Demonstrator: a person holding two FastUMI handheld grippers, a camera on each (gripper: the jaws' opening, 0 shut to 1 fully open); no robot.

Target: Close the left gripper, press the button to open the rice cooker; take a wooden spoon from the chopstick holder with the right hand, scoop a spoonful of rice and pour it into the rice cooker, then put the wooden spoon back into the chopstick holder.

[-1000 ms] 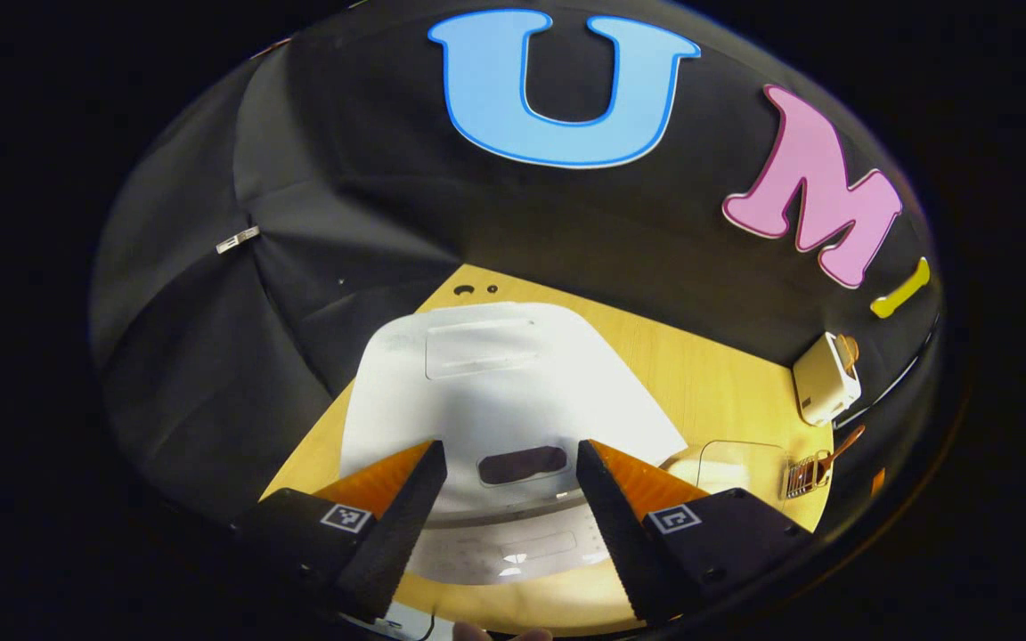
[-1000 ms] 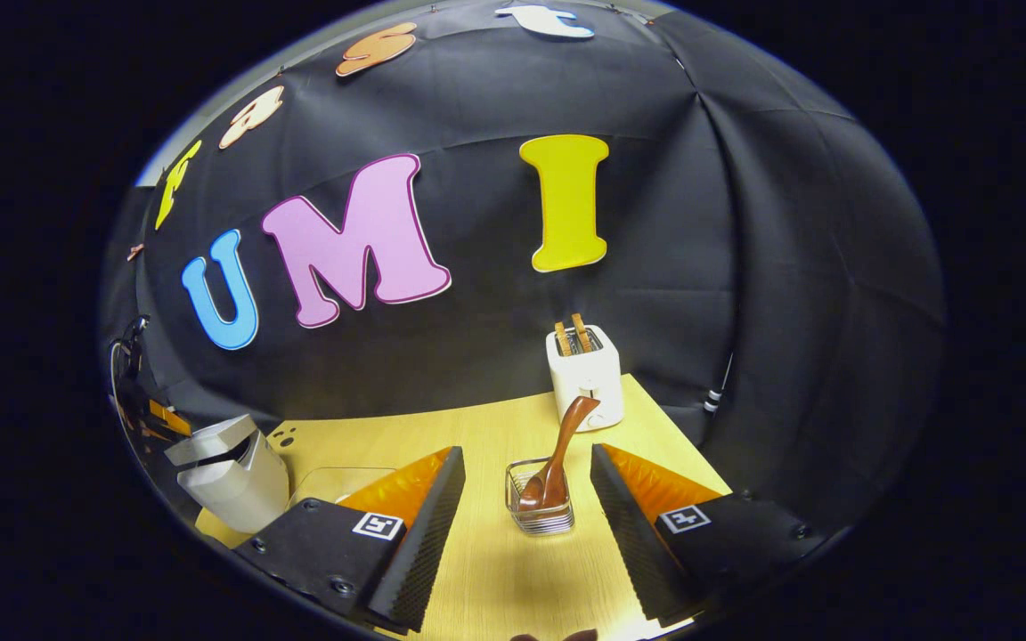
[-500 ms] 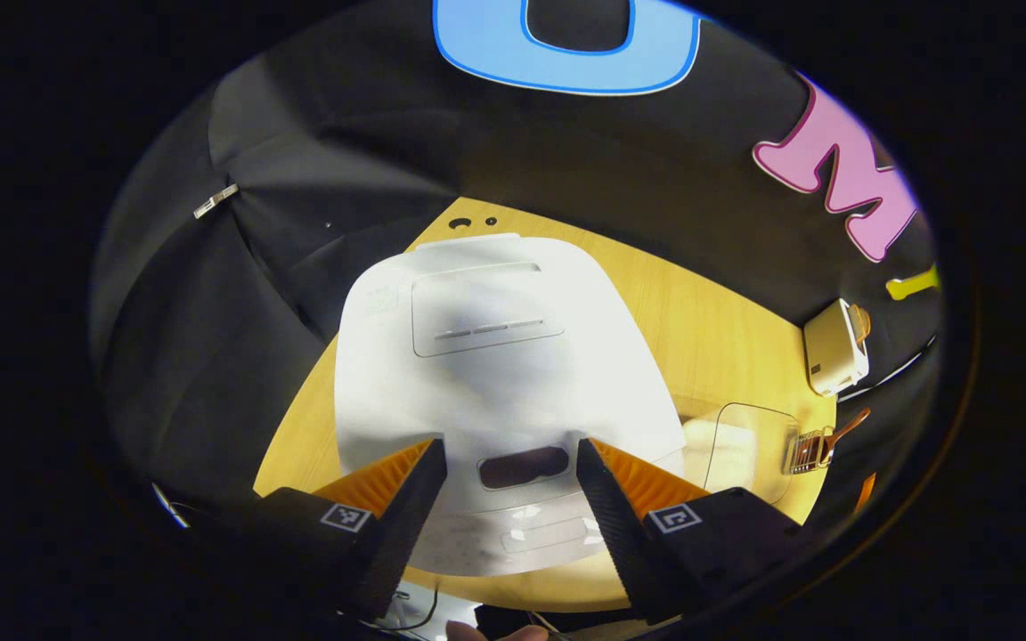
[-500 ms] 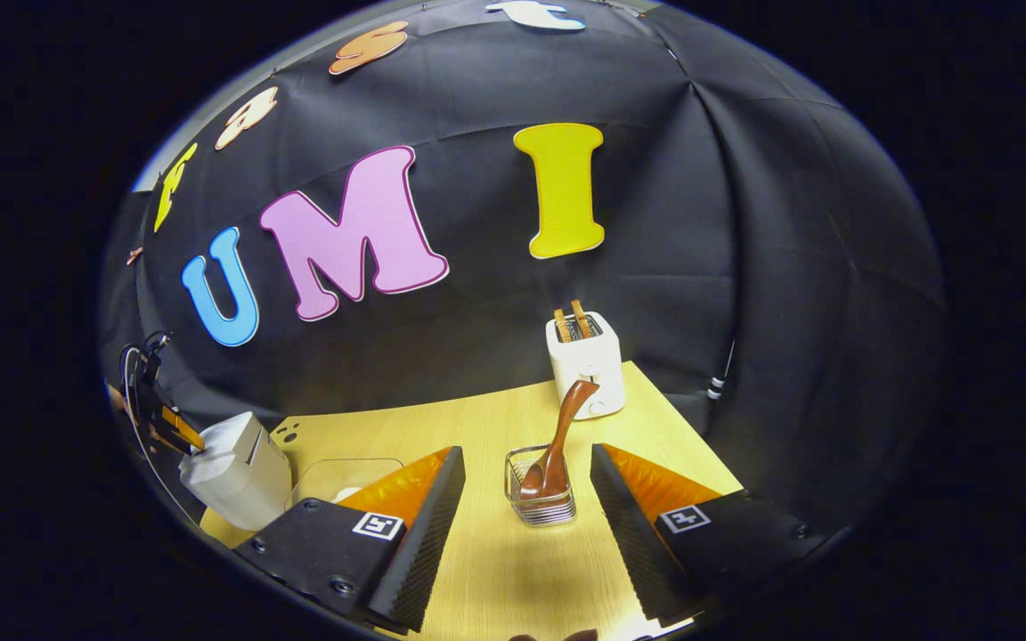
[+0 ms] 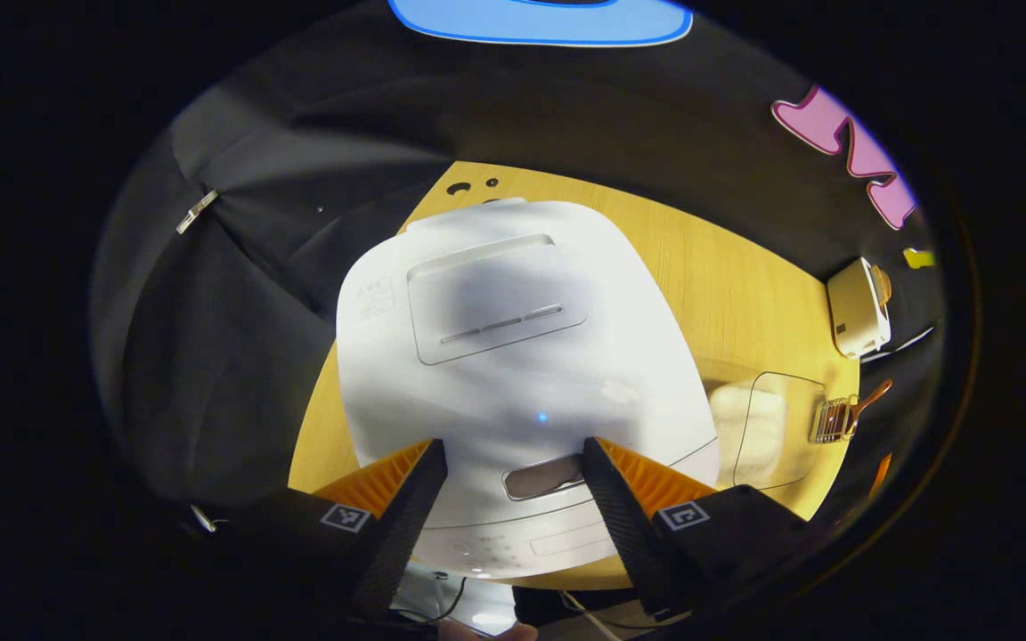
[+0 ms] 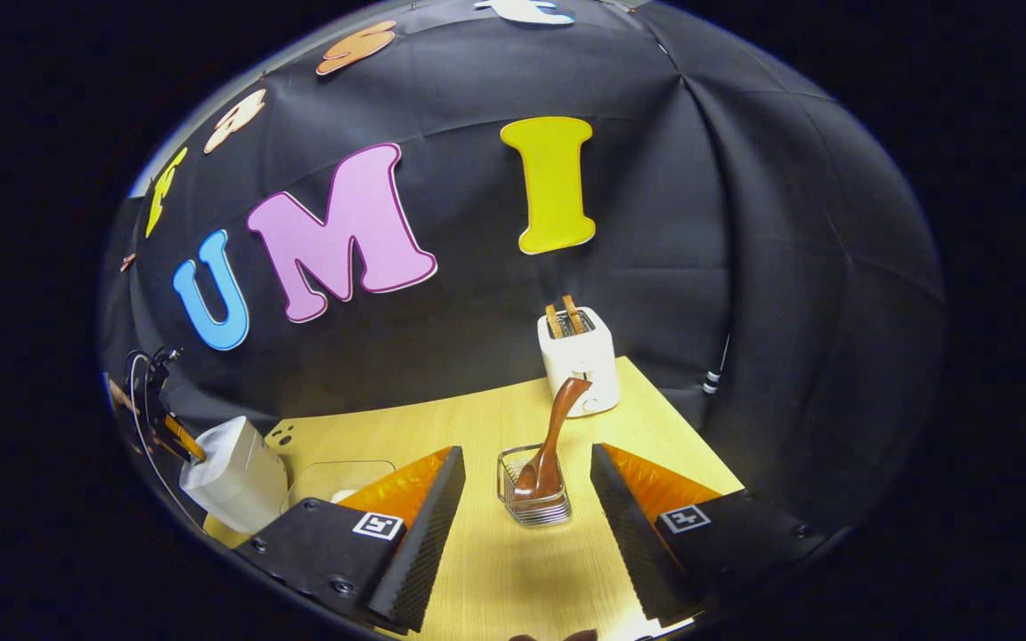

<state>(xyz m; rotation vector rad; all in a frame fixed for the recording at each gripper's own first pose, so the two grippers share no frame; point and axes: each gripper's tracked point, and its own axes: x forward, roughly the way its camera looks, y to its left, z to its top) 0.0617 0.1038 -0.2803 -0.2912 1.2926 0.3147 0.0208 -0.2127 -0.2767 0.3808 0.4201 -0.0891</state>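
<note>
Pale wood surface point(image 6: 495, 418), smooth white rice cooker point(image 5: 513, 356) lid down, at the left of the surface, dark oblong button point(image 5: 541, 478) framed between spread left tongs point(image 5: 508, 512), clear rice tub point(image 5: 776, 427), wire chopstick holder point(image 6: 533, 490) containing curved wooden spoon point(image 6: 553, 436), ahead of spread right tongs point(image 6: 526, 539)

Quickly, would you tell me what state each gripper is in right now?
Left gripper: open, jaws spread over the white rice cooker, holding nothing.
Right gripper: open, empty, the brown wooden spoon ahead between its jaws.
</note>
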